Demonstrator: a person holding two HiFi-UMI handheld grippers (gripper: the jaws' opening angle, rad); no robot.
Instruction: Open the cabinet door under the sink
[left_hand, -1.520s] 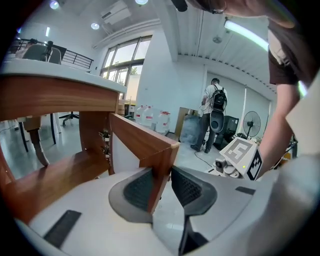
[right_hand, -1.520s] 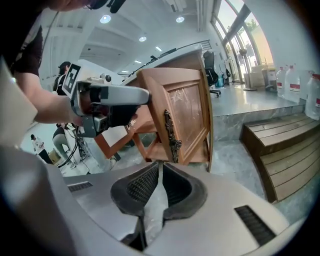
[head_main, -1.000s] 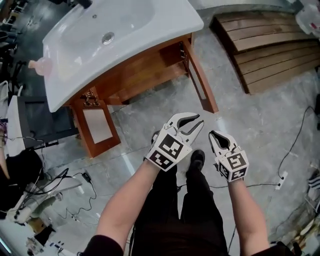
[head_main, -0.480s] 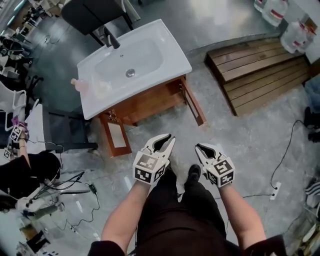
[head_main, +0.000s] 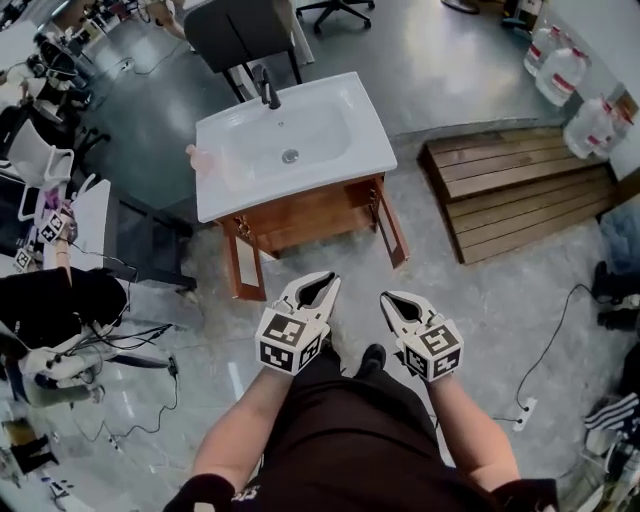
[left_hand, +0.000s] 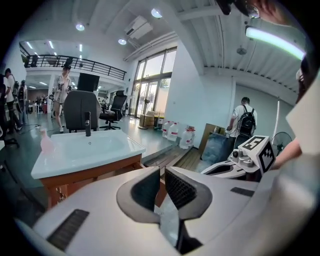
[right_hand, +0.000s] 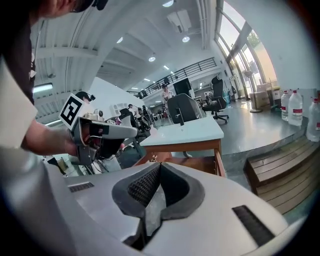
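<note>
- The brown wooden cabinet (head_main: 310, 215) under the white ceramic sink (head_main: 300, 140) lies straight ahead of both grippers. It sits higher in the head view and well apart from them, with grey polished floor (head_main: 320, 258) between.
- Its two doors already stand swung out toward the person: the left wooden door (head_main: 246, 268) and the right wooden door (head_main: 390, 230). Each is an upright panel hinged at an outer corner of the cabinet, with its free edge pointing roughly at the grippers.
- The left gripper (head_main: 320, 281) is nearer the left wooden door, and the right gripper (head_main: 388, 298) is nearer the right wooden door. Neither touches anything.
- The left gripper's jaws have just been closing and stand a narrow slit apart with nothing between them. The right gripper's jaws have just closed and meet at the tips, empty.
- Judged from how the doors hang, the opening looks done. Any further move on them would be a reach forward.
- Compared with a second ago, the cabinet shows smaller and farther off in the head view, with more of the room around it. The doors hang as they did, and the left gripper's jaws, widely spread then, are now nearly together.
</note>
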